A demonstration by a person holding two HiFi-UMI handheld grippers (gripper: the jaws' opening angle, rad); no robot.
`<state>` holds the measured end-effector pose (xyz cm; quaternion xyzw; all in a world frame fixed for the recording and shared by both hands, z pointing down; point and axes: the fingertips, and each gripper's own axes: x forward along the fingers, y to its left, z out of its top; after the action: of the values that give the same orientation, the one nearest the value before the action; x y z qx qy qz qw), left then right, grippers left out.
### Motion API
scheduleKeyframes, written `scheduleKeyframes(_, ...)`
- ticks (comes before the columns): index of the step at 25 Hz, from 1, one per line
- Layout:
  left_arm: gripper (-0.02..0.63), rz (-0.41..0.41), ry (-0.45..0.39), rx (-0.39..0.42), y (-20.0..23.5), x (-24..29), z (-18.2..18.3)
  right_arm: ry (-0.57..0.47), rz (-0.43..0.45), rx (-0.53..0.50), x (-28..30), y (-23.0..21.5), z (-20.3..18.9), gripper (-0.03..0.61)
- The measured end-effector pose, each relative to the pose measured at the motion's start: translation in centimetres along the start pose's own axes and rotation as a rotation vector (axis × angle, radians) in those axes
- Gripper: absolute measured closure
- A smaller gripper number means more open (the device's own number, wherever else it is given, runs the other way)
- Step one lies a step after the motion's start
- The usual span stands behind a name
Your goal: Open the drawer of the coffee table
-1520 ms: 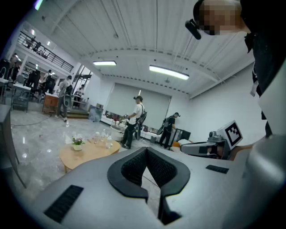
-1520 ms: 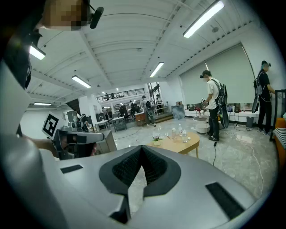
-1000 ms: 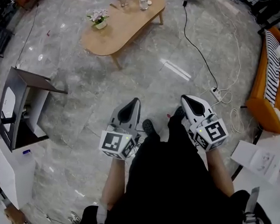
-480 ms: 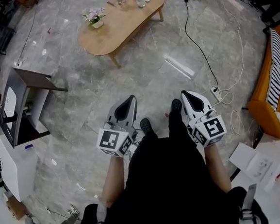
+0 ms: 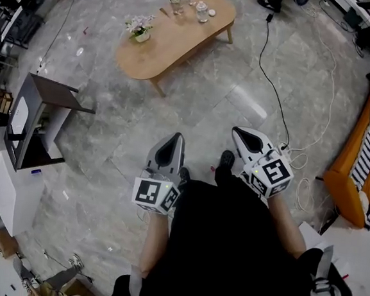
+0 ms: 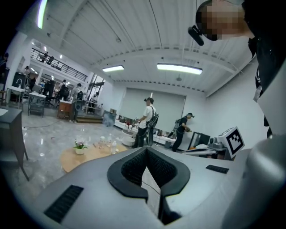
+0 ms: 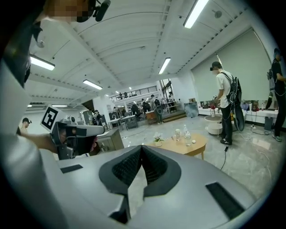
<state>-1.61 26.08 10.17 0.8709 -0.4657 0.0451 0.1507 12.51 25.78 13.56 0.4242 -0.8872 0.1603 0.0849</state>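
One flower pot (image 5: 139,29) atop coffee table (image 5: 181,46)

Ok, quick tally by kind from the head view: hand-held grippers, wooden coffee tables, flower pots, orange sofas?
Hand-held grippers: 2, the left hand-held gripper and the right hand-held gripper
Wooden coffee table: 1
Flower pot: 1, standing on that table
Orange sofa: 1
Total: 5

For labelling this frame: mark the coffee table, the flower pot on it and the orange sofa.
coffee table (image 5: 181,47), head view, bare wooden top.
flower pot (image 5: 141,36), head view, the pot below the flowers.
orange sofa (image 5: 343,184), head view, its orange side.
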Motion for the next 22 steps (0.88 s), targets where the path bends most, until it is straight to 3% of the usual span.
scheduleKeyframes(6, 0.6, 0.082, 0.008, -0.034, -1.3, 1.5, -0.6, 0.044, 0.096, 0.028, 1.0, -2.4, -0.2, 0.566)
scheduleKeyframes(14, 0.6, 0.151, 0.019, -0.078, 3.2, 1.9, -1.2, 0.07, 0.096, 0.033, 5.5, -4.0, 0.4, 0.566)
scheduleKeyframes(22, 0.6, 0.1, -0.095, -0.12, 8.2, 4.5, 3.3, 0.03, 0.043, -0.021, 9.8, -4.7, 4.8, 0.567)
